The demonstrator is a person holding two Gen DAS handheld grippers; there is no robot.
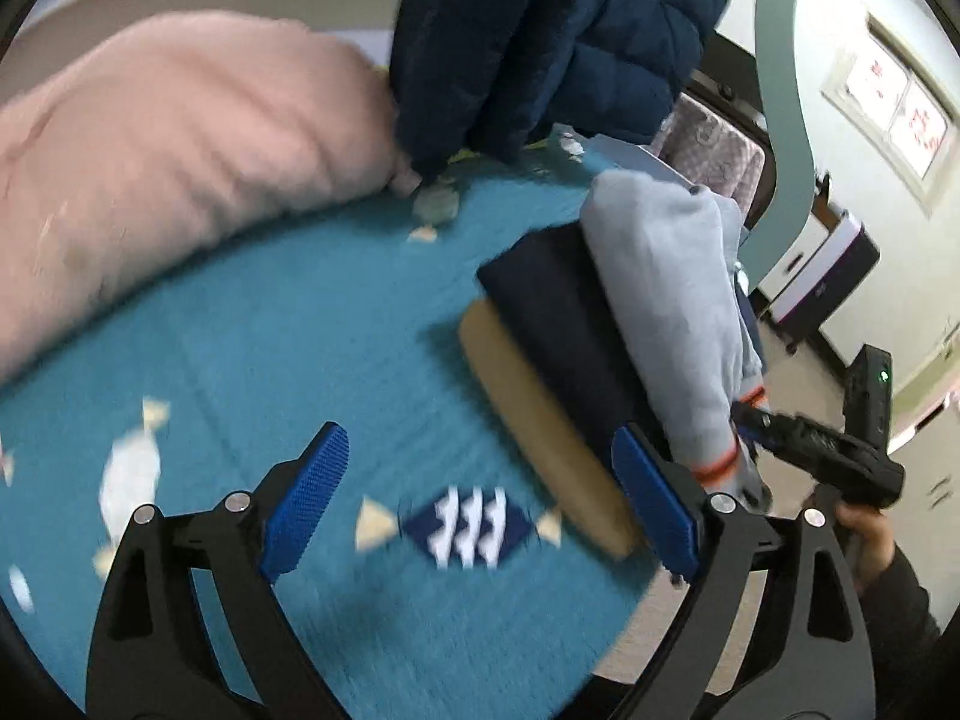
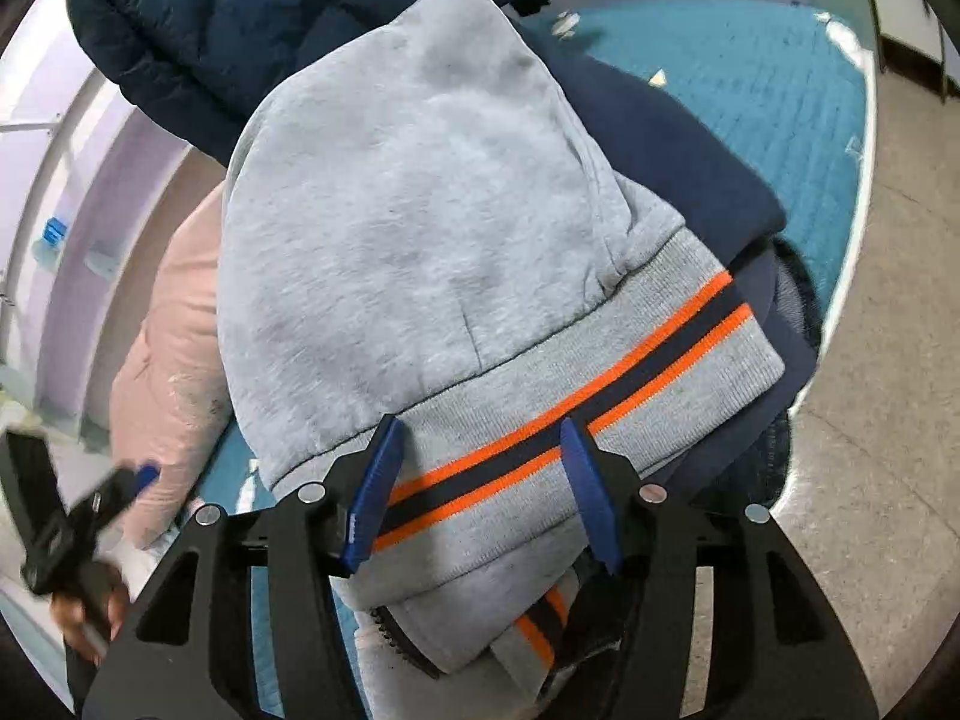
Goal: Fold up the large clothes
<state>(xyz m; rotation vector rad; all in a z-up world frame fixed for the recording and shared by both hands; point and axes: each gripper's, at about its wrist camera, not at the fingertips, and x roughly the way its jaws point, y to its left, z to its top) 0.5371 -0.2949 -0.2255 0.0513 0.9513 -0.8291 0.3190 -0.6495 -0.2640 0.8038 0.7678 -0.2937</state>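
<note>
A folded grey sweatshirt with an orange and navy striped hem lies on top of a stack of folded clothes: a navy garment and a tan one under it. The stack sits at the edge of a teal bedspread. My right gripper is open, its blue pads either side of the striped hem, just above it. My left gripper is open and empty over the bedspread, left of the stack. The right gripper also shows in the left wrist view at the far side of the stack.
A pink puffy coat lies on the bed at the left. A dark blue puffer jacket is heaped at the back. Beige floor lies to the right of the bed. Purple shelving stands at the left.
</note>
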